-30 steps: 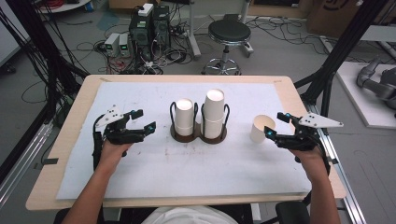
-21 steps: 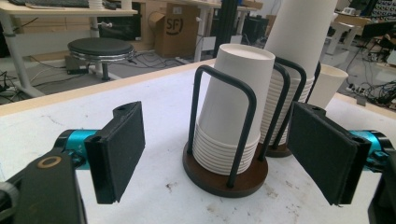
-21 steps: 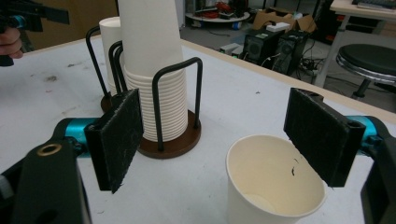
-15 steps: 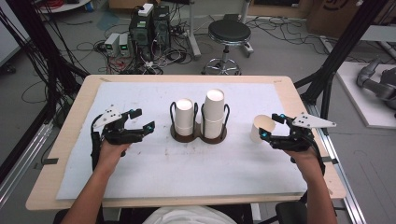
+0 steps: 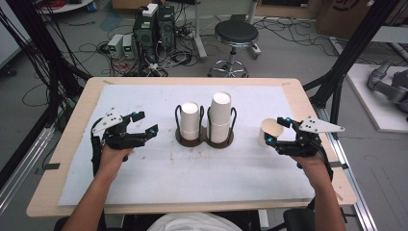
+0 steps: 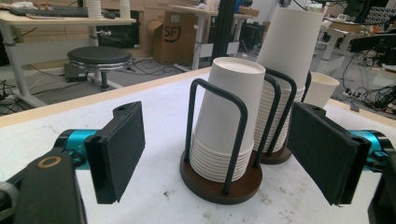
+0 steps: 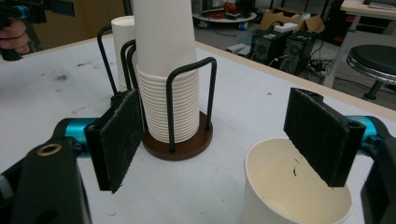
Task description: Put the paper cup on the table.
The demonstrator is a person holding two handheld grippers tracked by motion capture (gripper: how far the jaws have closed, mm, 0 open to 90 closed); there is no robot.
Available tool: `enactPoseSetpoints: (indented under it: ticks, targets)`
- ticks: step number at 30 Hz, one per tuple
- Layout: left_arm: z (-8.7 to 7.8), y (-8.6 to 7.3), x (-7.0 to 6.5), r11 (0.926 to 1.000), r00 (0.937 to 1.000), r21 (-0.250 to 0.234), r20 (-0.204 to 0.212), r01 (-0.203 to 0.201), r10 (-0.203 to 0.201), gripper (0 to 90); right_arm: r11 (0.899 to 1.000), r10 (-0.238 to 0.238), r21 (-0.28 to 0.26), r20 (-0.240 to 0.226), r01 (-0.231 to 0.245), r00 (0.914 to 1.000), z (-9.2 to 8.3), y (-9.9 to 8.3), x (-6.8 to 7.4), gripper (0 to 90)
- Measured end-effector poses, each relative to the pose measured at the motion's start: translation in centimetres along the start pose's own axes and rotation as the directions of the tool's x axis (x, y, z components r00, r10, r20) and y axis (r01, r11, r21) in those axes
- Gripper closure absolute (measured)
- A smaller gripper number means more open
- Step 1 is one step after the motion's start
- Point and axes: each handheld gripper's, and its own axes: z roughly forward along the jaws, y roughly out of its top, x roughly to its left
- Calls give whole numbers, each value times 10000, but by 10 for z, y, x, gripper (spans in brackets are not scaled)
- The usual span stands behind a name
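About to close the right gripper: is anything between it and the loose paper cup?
Nothing visible. The right gripper is open right at the upright single paper cup, one pad over its rim. The cup holder stands apart.

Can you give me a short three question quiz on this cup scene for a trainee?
1. True or false: the right tool is shut on the loose cup.
2. Which stack in the cup holder stands taller: A, the short stack nearer the left tool, or B, the tall stack nearer the right tool?
3. Fill in: the loose cup stands with its mouth facing ____.

Key
1. False; the jaws stand open, one over the cup's mouth.
2. B.
3. Up.
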Motion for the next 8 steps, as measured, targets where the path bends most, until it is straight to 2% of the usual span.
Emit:
enactPoseSetpoints:
  ticks: [8]
  targets:
    - [3, 1, 1, 10000, 10000, 37, 6, 44, -44, 197, 10000, 42, -69, 40, -42, 10000, -2, -2, -3, 205]
